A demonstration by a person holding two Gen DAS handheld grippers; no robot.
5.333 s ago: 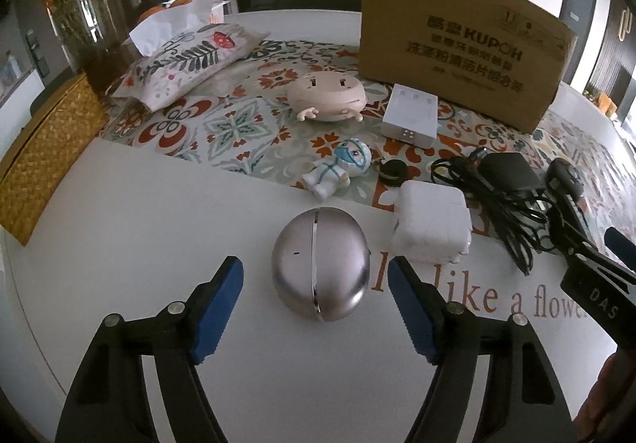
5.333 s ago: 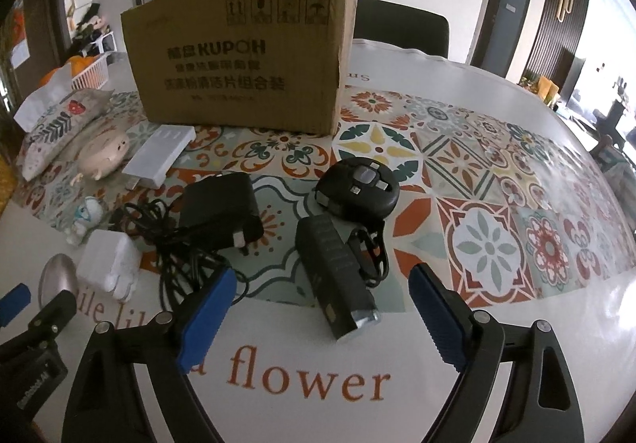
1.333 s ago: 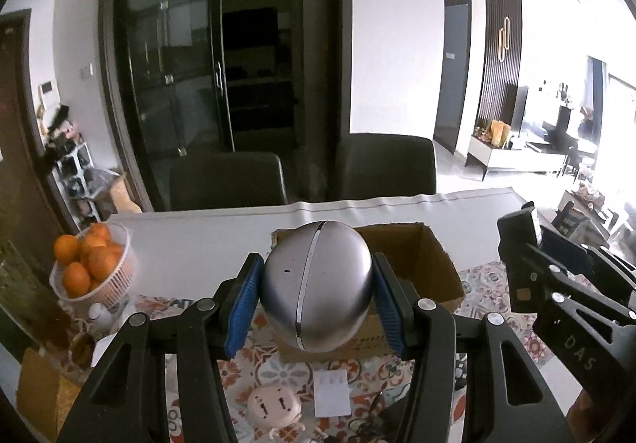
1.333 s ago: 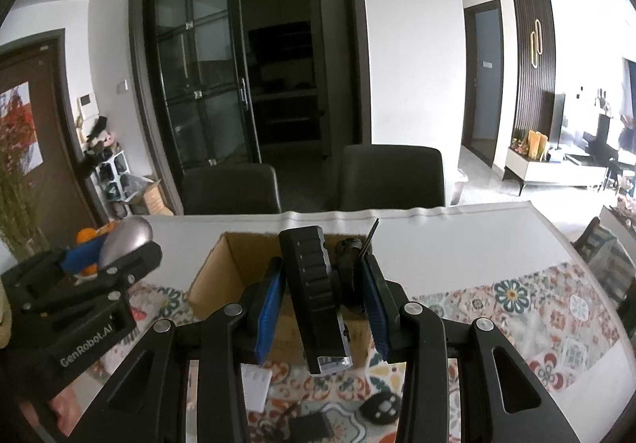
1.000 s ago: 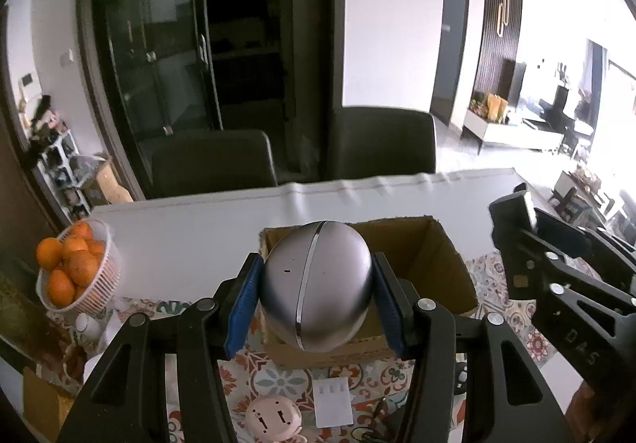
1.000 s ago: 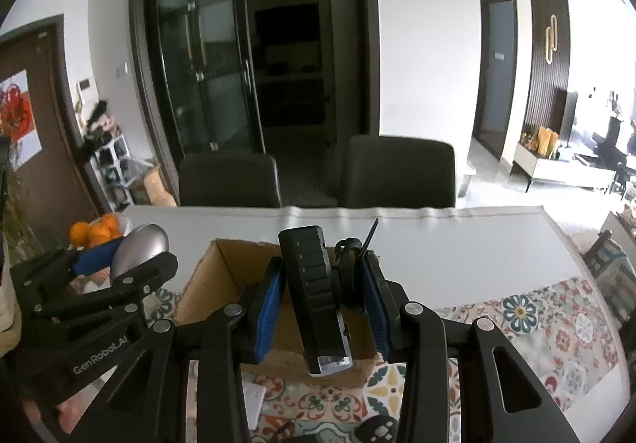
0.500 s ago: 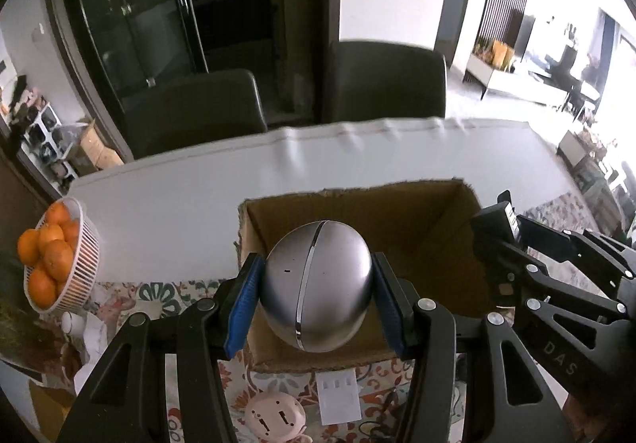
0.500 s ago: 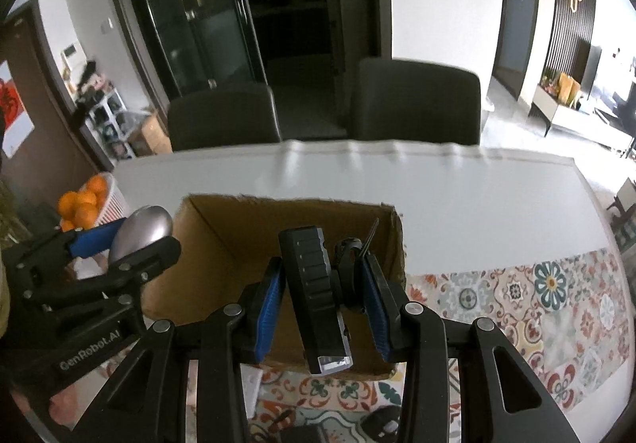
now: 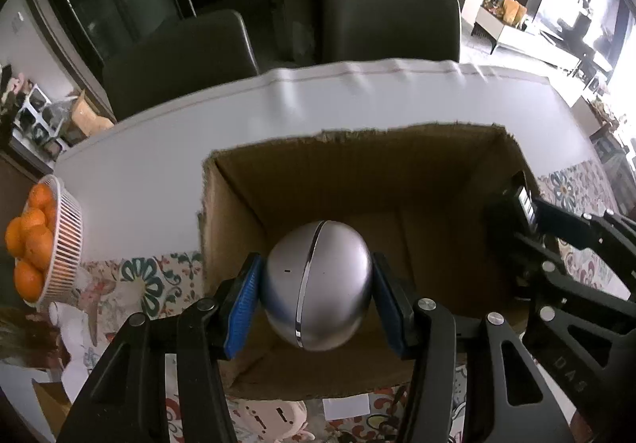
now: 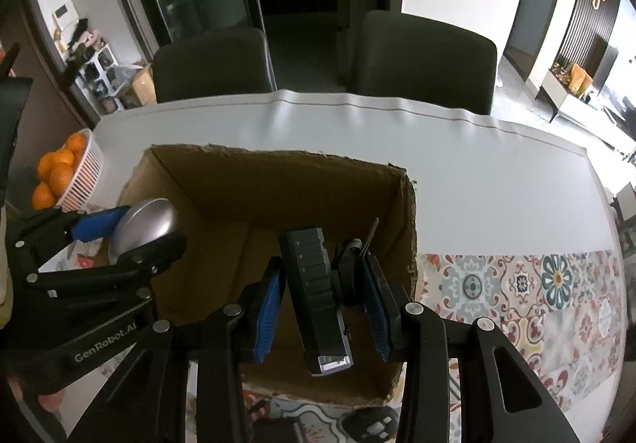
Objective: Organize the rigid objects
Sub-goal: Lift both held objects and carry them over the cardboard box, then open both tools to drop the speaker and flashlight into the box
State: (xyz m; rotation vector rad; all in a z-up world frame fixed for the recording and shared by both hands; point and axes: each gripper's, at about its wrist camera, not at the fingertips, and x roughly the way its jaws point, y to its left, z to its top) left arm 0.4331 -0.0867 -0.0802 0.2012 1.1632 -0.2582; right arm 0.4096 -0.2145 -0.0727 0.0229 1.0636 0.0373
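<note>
Left gripper (image 9: 316, 302) clamped on silver egg-shaped device (image 9: 317, 288), blue pads pressed to both flanks, jaws roughly half spread. Device hanging over the open mouth of the cardboard box (image 9: 357, 156), toward the box's near-left quarter, above the floor flaps, not touching any wall. Gap between device and left wall narrow; wide room toward far wall and right side.

Right gripper (image 10: 322, 306) shut on black flashlight (image 10: 316, 298), jaws narrow, lens end pointing back at the camera. Looped strap and small black attachment (image 10: 349, 276) pinched between flashlight and right pad. Flashlight over the box's right half, close beside the right wall (image 10: 405, 228); open room to its left as far as the left gripper.

Box rim ragged along the far edge. White surface (image 10: 497, 184) bare beyond the box to the far edge, two dark chairs (image 10: 425, 57) past it. Basket of oranges (image 9: 47, 244) well left of the box. Patterned cloth (image 10: 516, 284) to the right. White rectangular block (image 9: 345, 406) and pink round toy (image 9: 274, 419) just below the near wall, partly hidden.

Against half a second ago: both grippers lower and further forward, box interior filling more of each view, floor flaps now visible. Grips unchanged on both items. Five seconds ago both items lay on the surface between open jaws.
</note>
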